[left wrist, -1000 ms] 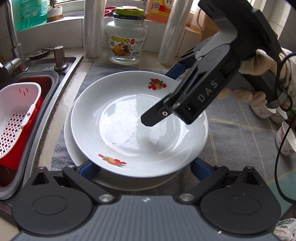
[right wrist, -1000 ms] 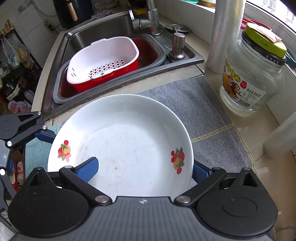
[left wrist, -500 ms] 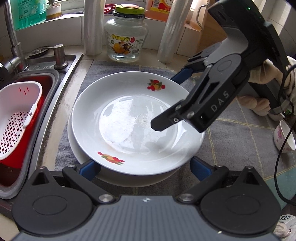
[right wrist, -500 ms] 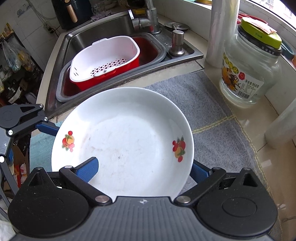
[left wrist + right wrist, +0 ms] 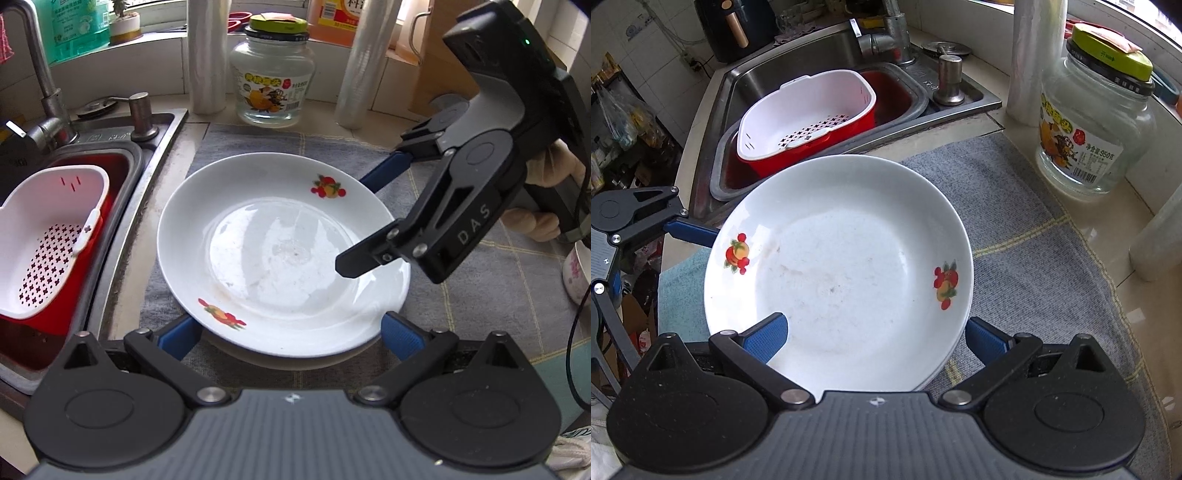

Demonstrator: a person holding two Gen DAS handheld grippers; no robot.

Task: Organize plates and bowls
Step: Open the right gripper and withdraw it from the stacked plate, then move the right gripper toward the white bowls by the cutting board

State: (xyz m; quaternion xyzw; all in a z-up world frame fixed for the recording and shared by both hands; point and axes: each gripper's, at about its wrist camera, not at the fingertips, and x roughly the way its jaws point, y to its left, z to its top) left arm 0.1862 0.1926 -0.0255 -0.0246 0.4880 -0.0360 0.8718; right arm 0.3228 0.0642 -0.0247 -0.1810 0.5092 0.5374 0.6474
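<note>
While the left wrist view looked steeply down onto the counter, the top plate lay face up on a second plate whose rim showed only as a sliver at the near edge, both resting on the grey mat beside the sink. The left gripper stood with jaws wide; they had just been opening further, and the blue pads flanked the near rim of the stack, apparently without pressing on it. Across the plate, the right gripper reached in from the far right, one finger over the plate's inner face and the other past the far rim; contact could not be judged there. A small bowl sat at the right edge, well apart. From the right wrist view, the same top plate filled the space just ahead of the right gripper, its near rim running between the spread pads, left pad over the plate's face, right pad just outside the edge; jaws wide, gripping nothing so far as I could tell. The left gripper showed at the plate's far left rim. Both grippers sat equally near, on opposite rims; the stack looked settled, so a retreat straight back from the rim seemed the likely next call.
</note>
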